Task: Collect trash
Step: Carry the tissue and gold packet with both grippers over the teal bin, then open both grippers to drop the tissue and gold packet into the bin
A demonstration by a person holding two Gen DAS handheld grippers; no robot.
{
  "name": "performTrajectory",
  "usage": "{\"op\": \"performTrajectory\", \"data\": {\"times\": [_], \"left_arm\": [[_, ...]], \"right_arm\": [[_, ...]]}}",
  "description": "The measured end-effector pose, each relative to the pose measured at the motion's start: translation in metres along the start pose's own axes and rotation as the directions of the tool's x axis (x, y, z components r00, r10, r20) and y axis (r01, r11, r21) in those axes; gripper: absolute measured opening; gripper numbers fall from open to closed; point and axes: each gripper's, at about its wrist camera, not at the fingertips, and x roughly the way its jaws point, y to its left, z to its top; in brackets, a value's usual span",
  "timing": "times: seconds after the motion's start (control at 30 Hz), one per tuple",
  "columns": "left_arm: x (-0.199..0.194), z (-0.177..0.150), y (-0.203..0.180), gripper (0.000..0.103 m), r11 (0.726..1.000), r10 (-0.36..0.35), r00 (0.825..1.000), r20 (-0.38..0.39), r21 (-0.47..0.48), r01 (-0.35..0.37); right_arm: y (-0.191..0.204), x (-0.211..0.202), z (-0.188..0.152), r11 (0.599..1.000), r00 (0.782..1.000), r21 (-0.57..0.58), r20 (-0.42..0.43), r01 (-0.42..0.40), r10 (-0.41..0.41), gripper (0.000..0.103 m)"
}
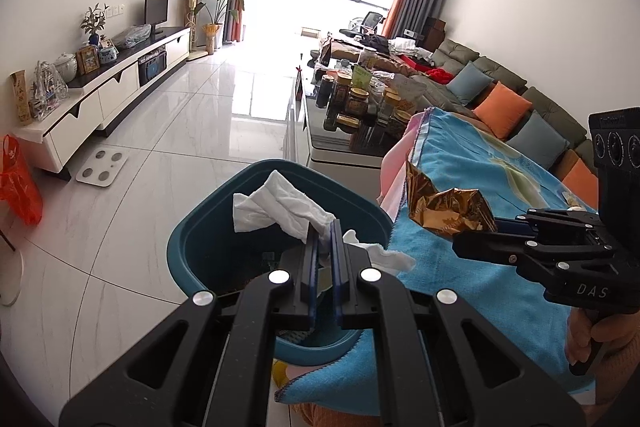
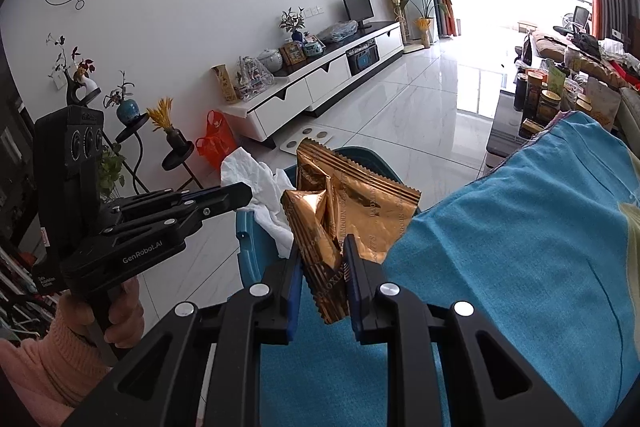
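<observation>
Trash, two pieces, both in the air. White tissue (image 1: 276,207) pinched in left gripper (image 1: 325,227), jaws all the way closed on it, crumpled bulk sticking out past the tips and hanging above the open mouth of the teal bin (image 1: 192,247). A smaller tail of the tissue pokes out on the right side of the fingers. Gold foil wrapper (image 2: 348,211) clamped in right gripper (image 2: 322,255), jaws only slightly apart with the creased foil filling the gap; blue pads (image 2: 295,283) press on its lower end, most of the wrapper stands up beyond the tips. From the left wrist view the wrapper sits over the blue towel (image 1: 480,267), just beside the bin rim, right of it. Towel covers the surface next to the bin, one edge draping down against the bin's side. Bin stands on the white tile floor (image 1: 160,147). Person's hands on both handles; pink sleeve (image 2: 48,359) visible at the left one. Grippers near each other, not touching.
</observation>
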Motion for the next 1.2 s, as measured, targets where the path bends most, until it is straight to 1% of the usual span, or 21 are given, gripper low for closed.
{"op": "performTrajectory", "data": {"times": [0.23,0.37,0.47,0.53,0.6,0.63,0.7,0.77,0.87,0.97,1.07,1.13,1.2], "left_arm": [[0.014,-0.003,0.009,0.006,0.999,0.035,0.999,-0.031,-0.011,-0.036],[0.029,-0.003,0.012,0.006,0.998,0.053,0.997,-0.05,-0.029,-0.054],[0.038,-0.005,0.018,0.006,0.997,0.054,0.996,-0.07,-0.052,-0.058],[0.044,-0.008,0.02,0.007,0.996,0.055,0.995,-0.079,-0.062,-0.06],[0.049,-0.009,0.023,0.007,0.996,0.055,0.995,-0.088,-0.071,-0.061],[0.052,-0.01,0.023,0.009,0.995,0.056,0.994,-0.094,-0.077,-0.063],[0.058,-0.01,0.024,0.016,0.994,0.048,0.994,-0.1,-0.089,-0.057],[0.062,-0.012,0.025,0.019,0.993,0.052,0.993,-0.101,-0.098,-0.062],[0.06,-0.012,0.025,0.019,0.992,0.055,0.994,-0.092,-0.11,-0.065],[0.049,-0.011,0.02,0.024,0.993,0.061,0.996,-0.069,-0.1,-0.068],[0.036,-0.01,0.012,0.035,0.995,0.057,0.998,-0.033,-0.079,-0.059],[0.023,-0.008,0.004,0.038,0.998,0.043,0.999,-0.003,-0.055,-0.043],[0.013,-0.006,-0.009,0.042,0.999,0.008,1.0,0.025,-0.032,-0.007]], "right_arm": [[0.004,0.029,0.012,1.0,0.999,0.01,-0.044,-0.016,0.016,0.019],[0.006,0.046,0.016,1.0,0.997,0.017,-0.069,-0.02,0.021,0.019],[0.005,0.056,0.017,0.999,0.996,0.039,-0.086,-0.029,0.033,0.024],[0.004,0.063,0.019,0.998,0.994,0.053,-0.1,-0.035,0.04,0.024],[0.001,0.067,0.018,0.997,0.993,0.068,-0.109,-0.034,0.041,0.027],[0.001,0.067,0.018,0.996,0.993,0.076,-0.113,-0.034,0.043,0.027],[-0.002,0.067,0.017,0.994,0.993,0.098,-0.11,-0.038,0.049,0.03],[-0.005,0.065,0.017,0.993,0.993,0.114,-0.103,-0.042,0.053,0.035],[-0.008,0.061,0.017,0.99,0.994,0.132,-0.091,-0.049,0.061,0.035],[-0.01,0.051,0.013,0.989,0.995,0.138,-0.073,-0.052,0.063,0.035],[-0.012,0.035,0.009,0.99,0.997,0.132,-0.049,-0.054,0.061,0.035],[-0.012,0.023,0.006,0.991,0.998,0.125,-0.033,-0.05,0.055,0.035],[-0.014,0.006,0.002,0.992,0.999,0.115,-0.007,-0.043,0.044,0.036]]}}
